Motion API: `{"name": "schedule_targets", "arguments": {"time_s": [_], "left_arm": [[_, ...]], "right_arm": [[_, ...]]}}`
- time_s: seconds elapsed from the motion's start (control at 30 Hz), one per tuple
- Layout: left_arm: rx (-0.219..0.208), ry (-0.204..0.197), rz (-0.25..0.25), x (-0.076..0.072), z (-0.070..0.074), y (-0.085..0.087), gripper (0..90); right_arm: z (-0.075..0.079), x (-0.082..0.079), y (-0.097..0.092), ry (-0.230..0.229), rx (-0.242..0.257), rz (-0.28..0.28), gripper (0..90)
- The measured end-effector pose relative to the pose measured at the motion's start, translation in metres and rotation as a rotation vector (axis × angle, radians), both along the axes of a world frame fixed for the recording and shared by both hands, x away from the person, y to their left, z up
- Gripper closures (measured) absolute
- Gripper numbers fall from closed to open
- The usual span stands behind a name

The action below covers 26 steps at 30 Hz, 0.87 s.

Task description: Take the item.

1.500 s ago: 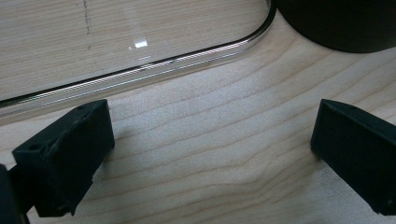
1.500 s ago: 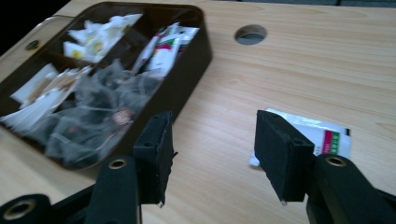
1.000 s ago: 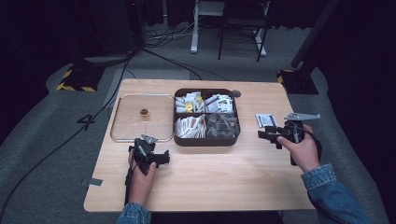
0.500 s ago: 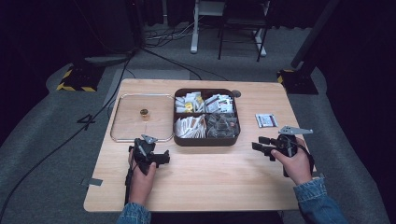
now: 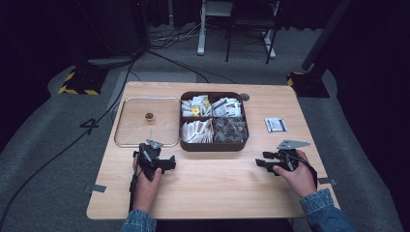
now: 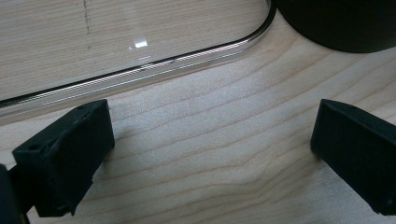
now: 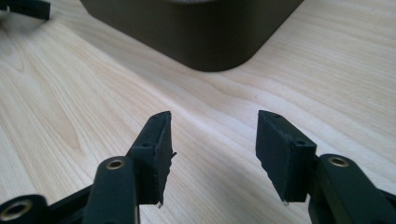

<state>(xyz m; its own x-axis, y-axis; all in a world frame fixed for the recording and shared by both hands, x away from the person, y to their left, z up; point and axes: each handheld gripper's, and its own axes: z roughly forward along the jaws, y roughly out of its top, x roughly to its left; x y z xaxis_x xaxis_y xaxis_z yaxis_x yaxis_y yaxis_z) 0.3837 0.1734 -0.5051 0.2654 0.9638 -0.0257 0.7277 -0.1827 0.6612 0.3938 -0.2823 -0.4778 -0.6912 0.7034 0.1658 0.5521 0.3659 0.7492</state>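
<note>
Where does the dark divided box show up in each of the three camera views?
High view: the box sits mid-table, right of the clear lid.
Left gripper view: its dark rounded corner is at top right, past the lid's rim.
Right gripper view: its dark wall and rounded corner run across the top centre, ahead of the open jaws.
Shared landmark: the light wooden tabletop under the box.

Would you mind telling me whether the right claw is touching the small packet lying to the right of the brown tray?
Apart. The high view shows the right claw near the table's front edge, with bare wood between it and the small packet.
</note>
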Motion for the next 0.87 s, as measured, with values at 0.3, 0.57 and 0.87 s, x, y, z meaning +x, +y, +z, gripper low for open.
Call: {"name": "schedule_targets", "arguments": {"time_s": [0.3,0.57,0.87], "left_arm": [[0.0,0.0,0.0,0.0,0.0,0.0,0.0],[0.0,0.0,0.0,0.0,0.0,0.0,0.0],[0.001,0.0,0.0,0.0,0.0,0.0,0.0]], "right_arm": [[-0.02,-0.006,0.011,-0.04,-0.068,0.066,41.3],[-0.026,-0.01,0.021,-0.105,-0.11,0.117,25.8],[-0.027,-0.01,0.026,-0.107,-0.142,0.168,14.1]]}}
